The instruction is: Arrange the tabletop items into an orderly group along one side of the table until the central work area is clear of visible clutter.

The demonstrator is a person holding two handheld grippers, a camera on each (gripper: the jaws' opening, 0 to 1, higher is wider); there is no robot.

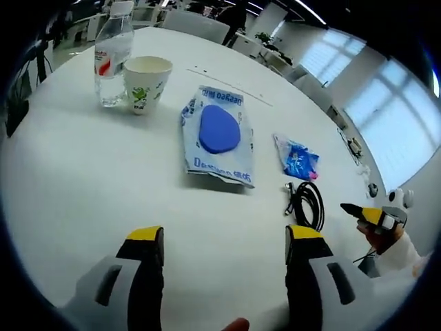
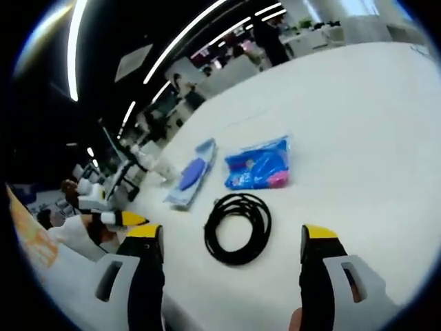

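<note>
Your left gripper [image 1: 224, 241] hovers with jaws spread and empty over the white table [image 1: 76, 186], facing a water bottle [image 1: 112, 58], paper cup [image 1: 145, 83], blue-and-white pouch [image 1: 218, 134] and small blue packet [image 1: 296, 157]. Your right gripper [image 2: 231, 241], jaws likewise apart, frames the coiled black cable [image 2: 238, 227].

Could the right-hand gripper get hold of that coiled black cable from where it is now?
Probably yes. The right gripper is open, and the black cable lies flat on the white table straight ahead between its jaws, with nothing in between. The small blue packet lies beyond it.
</note>
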